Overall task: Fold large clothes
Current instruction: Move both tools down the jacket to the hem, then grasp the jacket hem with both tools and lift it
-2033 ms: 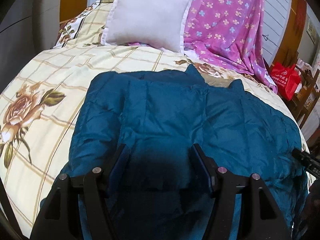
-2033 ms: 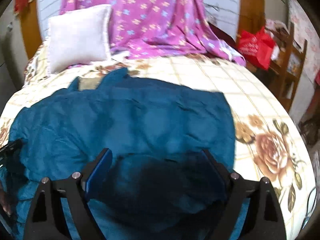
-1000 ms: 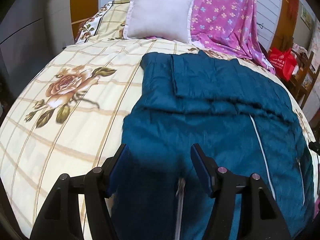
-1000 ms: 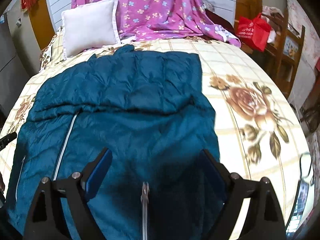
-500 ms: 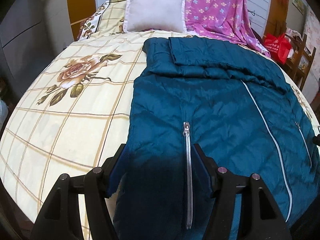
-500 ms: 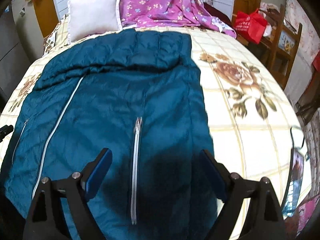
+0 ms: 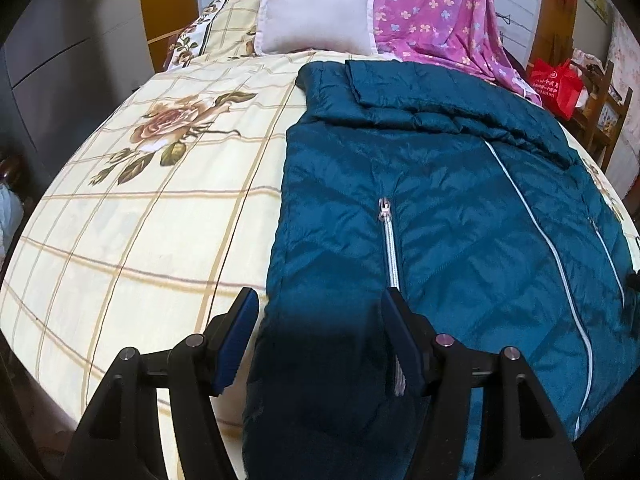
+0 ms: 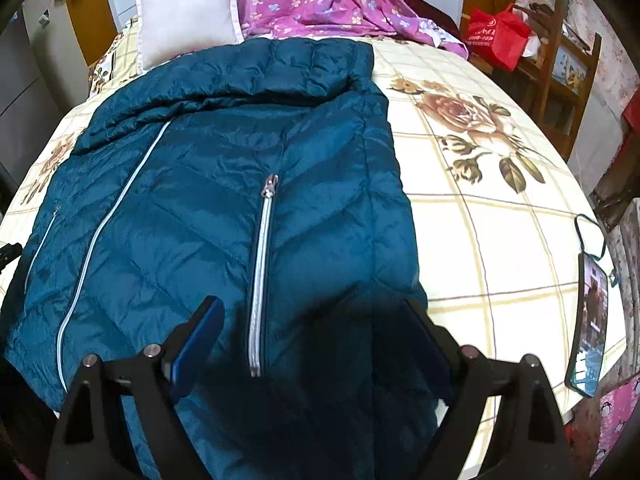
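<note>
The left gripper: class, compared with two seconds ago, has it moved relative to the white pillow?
Yes. The left gripper has drawn back from the white pillow toward the near edge of the bed, so more of the teal jacket now shows.

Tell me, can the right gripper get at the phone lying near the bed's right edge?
Probably yes. The phone lies in the open on the bedspread, beside the jacket, nothing on it. The right gripper is open, holding nothing.

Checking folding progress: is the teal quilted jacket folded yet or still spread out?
Mostly spread: the teal quilted jacket lies flat across the floral bedspread, front zipper showing. Only its top end by the white pillow is turned over.
</note>
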